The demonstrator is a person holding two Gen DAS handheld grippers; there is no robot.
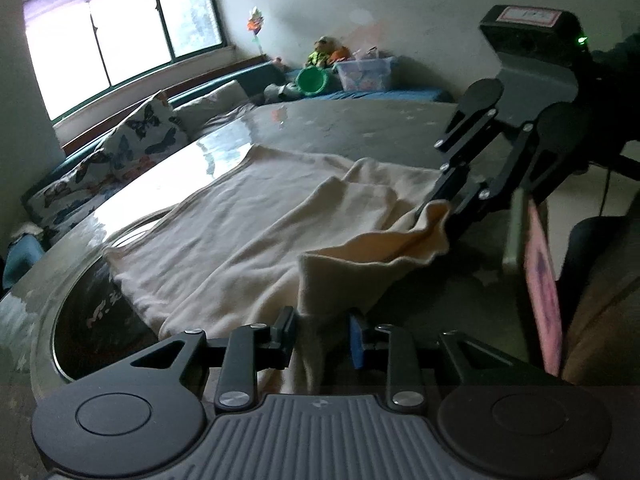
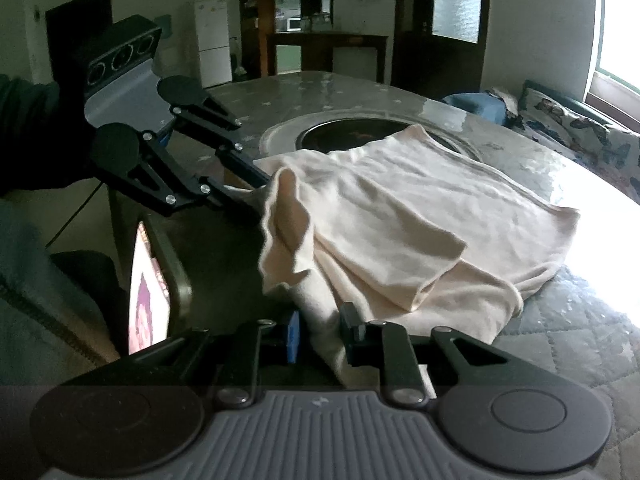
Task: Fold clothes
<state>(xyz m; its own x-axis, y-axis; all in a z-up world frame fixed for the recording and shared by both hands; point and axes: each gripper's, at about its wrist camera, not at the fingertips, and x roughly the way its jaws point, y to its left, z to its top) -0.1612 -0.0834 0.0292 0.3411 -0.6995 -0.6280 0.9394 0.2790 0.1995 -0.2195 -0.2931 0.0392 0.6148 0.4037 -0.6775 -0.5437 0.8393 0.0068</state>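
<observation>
A cream garment [image 1: 248,220] lies spread on the table, partly folded over itself; it also shows in the right wrist view [image 2: 420,208]. My left gripper [image 1: 322,338] is shut on one corner of the garment's near edge and holds it a little above the table. My right gripper [image 2: 320,336] is shut on the other corner of that edge. The edge hangs in a lifted band between the two grippers. Each gripper shows in the other's view: the right one [image 1: 430,208] and the left one [image 2: 260,188].
The table [image 1: 360,128] has a shiny patterned cover and a round dark inset [image 2: 352,132]. A lit phone screen [image 2: 146,300] stands at the table's near edge. Butterfly cushions [image 1: 136,136] and a bench with toys and a plastic box [image 1: 364,74] lie beyond.
</observation>
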